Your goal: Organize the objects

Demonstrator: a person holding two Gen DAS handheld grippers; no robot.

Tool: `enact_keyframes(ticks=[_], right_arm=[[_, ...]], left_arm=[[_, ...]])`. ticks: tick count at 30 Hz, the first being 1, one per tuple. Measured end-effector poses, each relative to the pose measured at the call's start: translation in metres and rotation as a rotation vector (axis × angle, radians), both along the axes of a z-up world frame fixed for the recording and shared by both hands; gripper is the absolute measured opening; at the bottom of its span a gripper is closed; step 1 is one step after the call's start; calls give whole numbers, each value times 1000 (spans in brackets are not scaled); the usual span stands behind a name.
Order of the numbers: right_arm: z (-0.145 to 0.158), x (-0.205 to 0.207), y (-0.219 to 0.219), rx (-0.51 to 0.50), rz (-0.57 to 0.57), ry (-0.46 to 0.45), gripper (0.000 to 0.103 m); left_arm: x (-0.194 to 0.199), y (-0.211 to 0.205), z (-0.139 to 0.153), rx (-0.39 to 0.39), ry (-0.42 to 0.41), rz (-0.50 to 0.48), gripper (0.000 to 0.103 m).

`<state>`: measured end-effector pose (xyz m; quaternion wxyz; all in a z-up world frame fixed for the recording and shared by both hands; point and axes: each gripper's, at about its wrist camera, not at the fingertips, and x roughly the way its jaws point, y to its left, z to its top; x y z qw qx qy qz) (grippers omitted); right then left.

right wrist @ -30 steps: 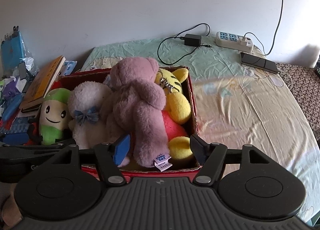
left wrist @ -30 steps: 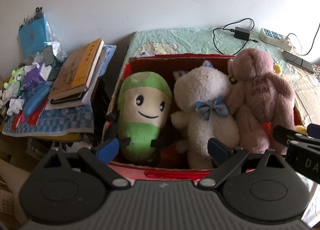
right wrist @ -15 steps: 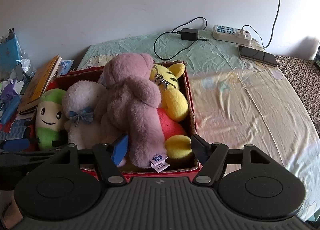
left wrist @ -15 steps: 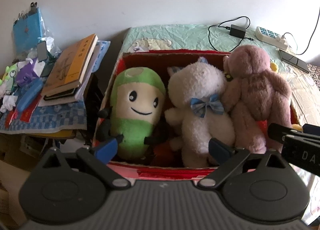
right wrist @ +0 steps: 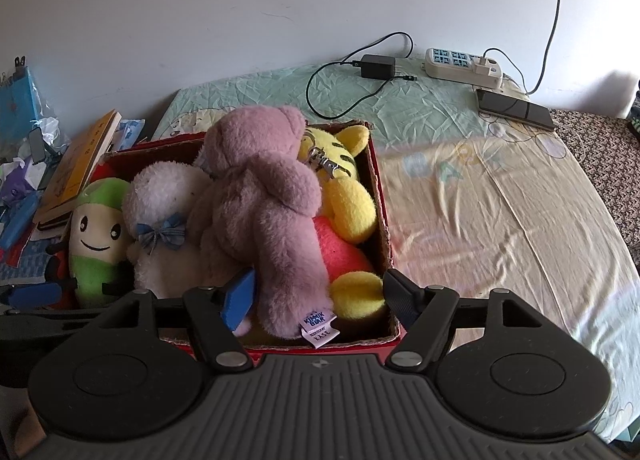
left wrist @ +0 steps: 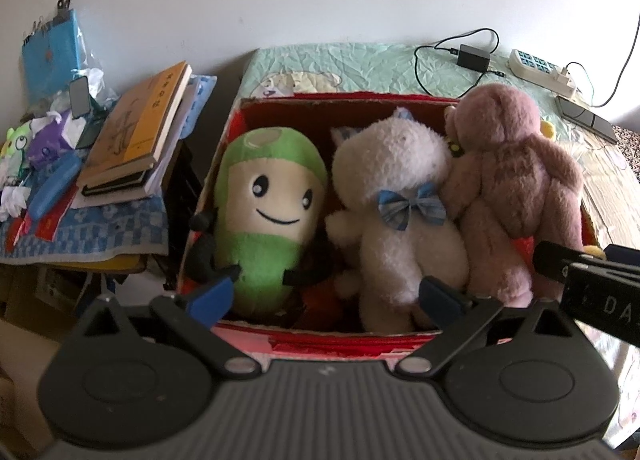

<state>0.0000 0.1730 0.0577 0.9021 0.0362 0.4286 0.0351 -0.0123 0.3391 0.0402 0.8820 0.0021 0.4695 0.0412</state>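
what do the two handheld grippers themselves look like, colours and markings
Both grippers, left gripper and right gripper, have a dark grey ribbed body, two round black discs, black linkage arms with silver rivets, and black fingers; blue pads show on some fingertips. The right gripper's side, seen from the left wrist, bears white letters "DA". No cables or sleeves visible.

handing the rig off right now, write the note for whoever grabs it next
Left gripper: open, empty, held at the near edge of the red cardboard box, in front of the green smiling plush and the white plush with the blue bow.
Right gripper: open, empty, its fingers either side of the pink teddy bear's legs, not closed on it.
Done: all visible plush sit in the box, including the yellow tiger plush and a red plush under the bear.
Left: the bear lies on top of the pile; probably settle it lower. The book stack beside the box is untouched.
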Motion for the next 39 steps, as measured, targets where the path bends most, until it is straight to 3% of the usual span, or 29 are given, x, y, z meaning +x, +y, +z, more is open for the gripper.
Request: enact_keyframes(ticks=[39], right_arm=[[-1,3,2,-21,3,5,75]], left_arm=[[4,6,-4,5,-3,-2,99]])
